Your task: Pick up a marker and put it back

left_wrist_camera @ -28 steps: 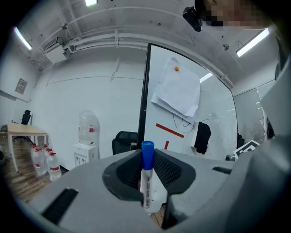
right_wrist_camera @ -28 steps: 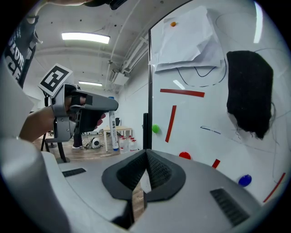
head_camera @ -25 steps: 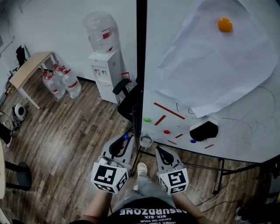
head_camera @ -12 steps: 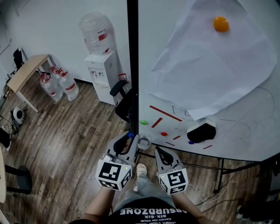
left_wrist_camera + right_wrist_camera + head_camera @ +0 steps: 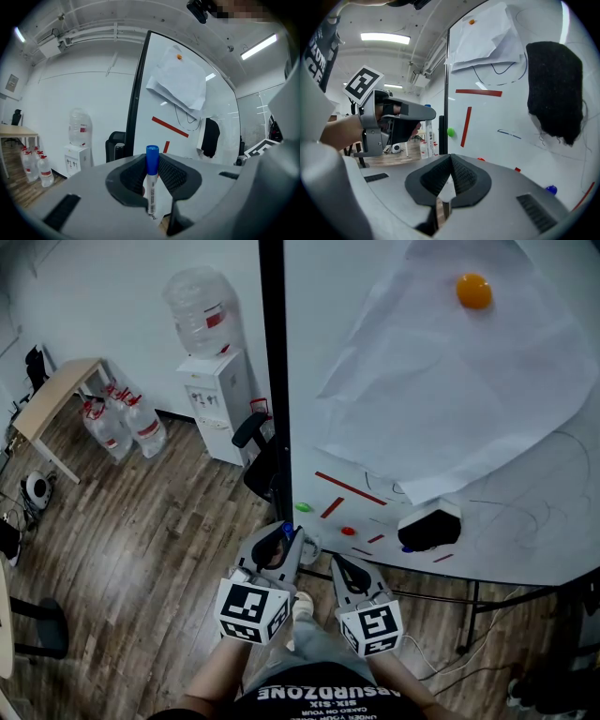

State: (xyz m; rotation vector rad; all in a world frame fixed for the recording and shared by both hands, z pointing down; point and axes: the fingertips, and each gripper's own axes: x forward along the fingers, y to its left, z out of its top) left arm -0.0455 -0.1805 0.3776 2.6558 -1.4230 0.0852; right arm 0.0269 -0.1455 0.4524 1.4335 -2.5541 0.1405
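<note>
My left gripper (image 5: 284, 540) is shut on a white marker with a blue cap (image 5: 286, 530). In the left gripper view the marker (image 5: 151, 183) stands upright between the pads, cap uppermost. This gripper hangs just below the lower left corner of the whiteboard (image 5: 525, 512), next to a small clear holder (image 5: 310, 547) on the board's frame. To its right, my right gripper (image 5: 340, 564) is shut with nothing between its pads (image 5: 451, 161). The right gripper view also shows the left gripper (image 5: 393, 122) at its left.
On the board are a loose paper sheet (image 5: 450, 381) under an orange magnet (image 5: 473, 290), a black eraser (image 5: 427, 527), red strips (image 5: 349, 487) and green (image 5: 303, 507), red and blue magnets. A black chair (image 5: 255, 451), water dispenser (image 5: 217, 399), bottles and a wooden table (image 5: 52, 395) stand to the left.
My left gripper has carried the marker to the right and forward, up to the board's lower left corner. The right gripper has stayed where it was.
</note>
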